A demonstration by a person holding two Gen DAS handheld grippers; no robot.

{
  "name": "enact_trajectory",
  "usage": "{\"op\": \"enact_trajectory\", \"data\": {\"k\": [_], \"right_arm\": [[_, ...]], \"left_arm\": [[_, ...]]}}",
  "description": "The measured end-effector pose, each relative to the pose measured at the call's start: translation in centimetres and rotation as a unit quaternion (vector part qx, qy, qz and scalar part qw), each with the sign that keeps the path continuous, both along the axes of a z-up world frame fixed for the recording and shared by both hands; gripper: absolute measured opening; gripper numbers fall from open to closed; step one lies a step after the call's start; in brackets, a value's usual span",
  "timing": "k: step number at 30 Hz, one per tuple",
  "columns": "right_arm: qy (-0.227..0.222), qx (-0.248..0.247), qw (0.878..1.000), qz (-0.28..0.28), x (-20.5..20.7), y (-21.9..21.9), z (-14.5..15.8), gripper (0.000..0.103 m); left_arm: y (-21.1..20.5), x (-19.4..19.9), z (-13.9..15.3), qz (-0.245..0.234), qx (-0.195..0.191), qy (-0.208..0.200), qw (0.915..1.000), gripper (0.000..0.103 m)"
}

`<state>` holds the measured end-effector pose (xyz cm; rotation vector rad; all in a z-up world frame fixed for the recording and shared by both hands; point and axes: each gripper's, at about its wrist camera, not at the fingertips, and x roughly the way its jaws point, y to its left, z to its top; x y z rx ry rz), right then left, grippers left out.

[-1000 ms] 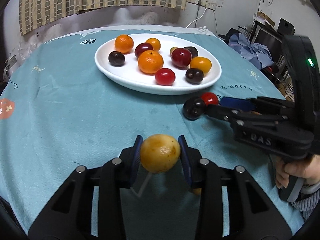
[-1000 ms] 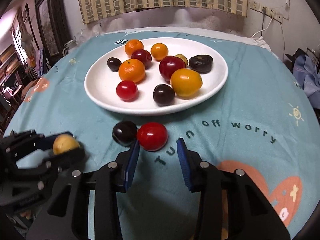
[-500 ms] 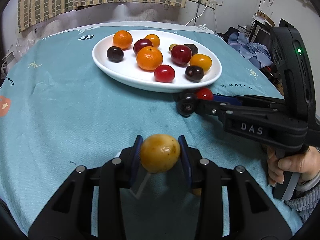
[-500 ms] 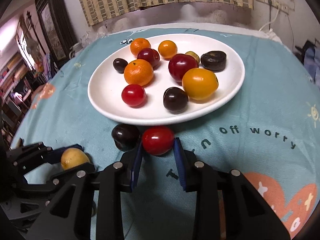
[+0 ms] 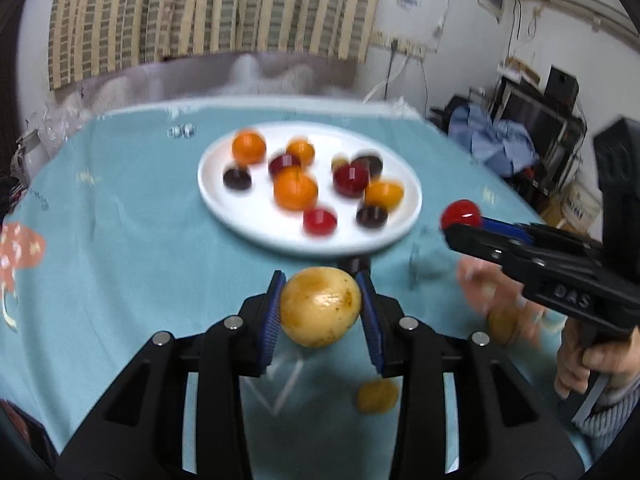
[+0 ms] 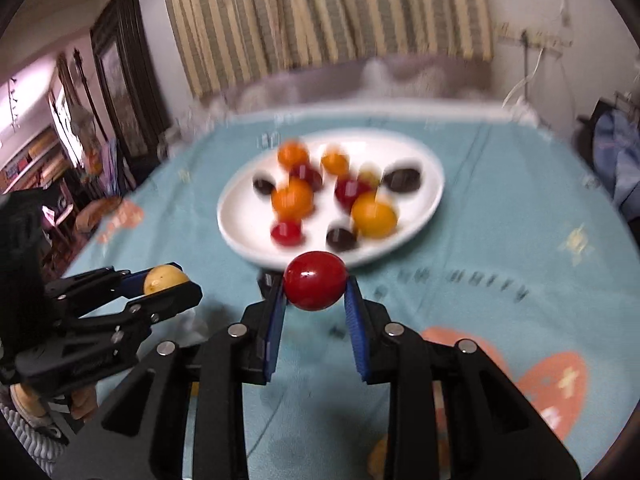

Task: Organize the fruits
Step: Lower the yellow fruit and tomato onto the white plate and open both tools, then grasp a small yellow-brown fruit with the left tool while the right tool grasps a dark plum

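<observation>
Working left to right: the left gripper (image 5: 320, 312) was clenched on a yellow fruit (image 5: 320, 306), round, matte and speckled, held across its widest part clear of the teal tablecloth (image 5: 120, 240). It looked firm and light, unlikely to slip. The white plate (image 5: 256, 232), glossy and shallow, lay just beyond, carrying orange, red and dark fruit. The right gripper (image 6: 316, 292) had just closed on a red fruit (image 6: 316, 286), smooth, shiny and round, likely slippery and easily bruised; a grip across its middle suited it.

Teal printed tablecloth (image 5: 120, 248), white plate (image 5: 248, 224), dark fruit (image 5: 357, 263), small yellow fruits (image 5: 377, 397)
</observation>
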<state>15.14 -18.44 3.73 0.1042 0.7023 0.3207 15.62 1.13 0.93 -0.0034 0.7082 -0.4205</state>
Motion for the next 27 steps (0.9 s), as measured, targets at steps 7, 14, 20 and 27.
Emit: {"op": "enact_trajectory", "data": {"k": [7,14,20,27], "right_arm": [[0.017,-0.026,0.999,-0.021,8.5,1.1,0.6,0.03],[0.034,-0.061,0.996,-0.062,11.5,2.1,-1.7,0.064],[0.008,-0.063,0.997,-0.051,9.6,2.6,-0.9,0.068],[-0.033,-0.085,0.995,-0.041,4.5,3.0,1.4,0.068]], "left_arm": [[-2.4,6.5,2.5,0.024,0.026,-0.022,0.9991,0.037],[-1.4,10.4,-0.7,0.054,0.0,0.016,0.9984,0.054],[0.0,10.0,-0.9,0.068,-0.015,0.022,0.9973,0.061],[0.5,4.9,-0.6,0.064,-0.011,0.009,0.9978,0.07]]}}
